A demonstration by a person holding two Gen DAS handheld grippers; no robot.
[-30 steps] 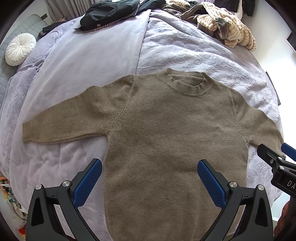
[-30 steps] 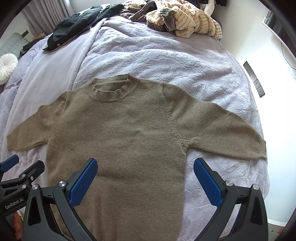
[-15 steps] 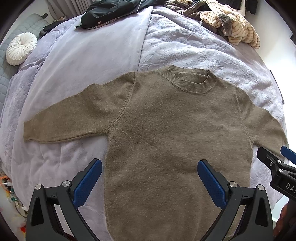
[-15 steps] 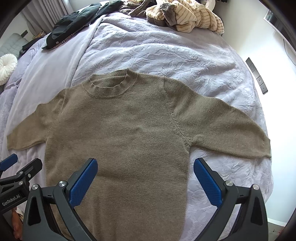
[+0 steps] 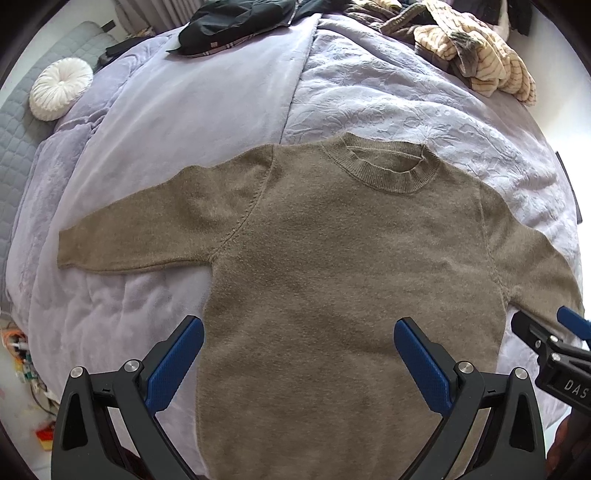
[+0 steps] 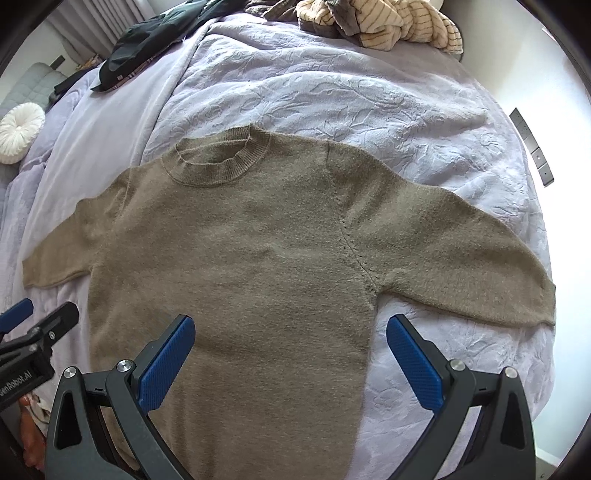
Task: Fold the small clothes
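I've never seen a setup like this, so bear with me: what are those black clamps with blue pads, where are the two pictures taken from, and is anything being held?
Those are two hand-held grippers; a person carries one in each hand, and each has a camera looking forward along its two fingers. One picture is the left gripper view, the other the right gripper view; each also glimpses the other tool at its edge. Both are open and hold nothing. Below them a brown knitted crew-neck sweater lies flat, sleeves spread, on a lilac quilted bedspread. At the far end sit a cream striped garment pile, dark clothing and a round white pleated cushion.
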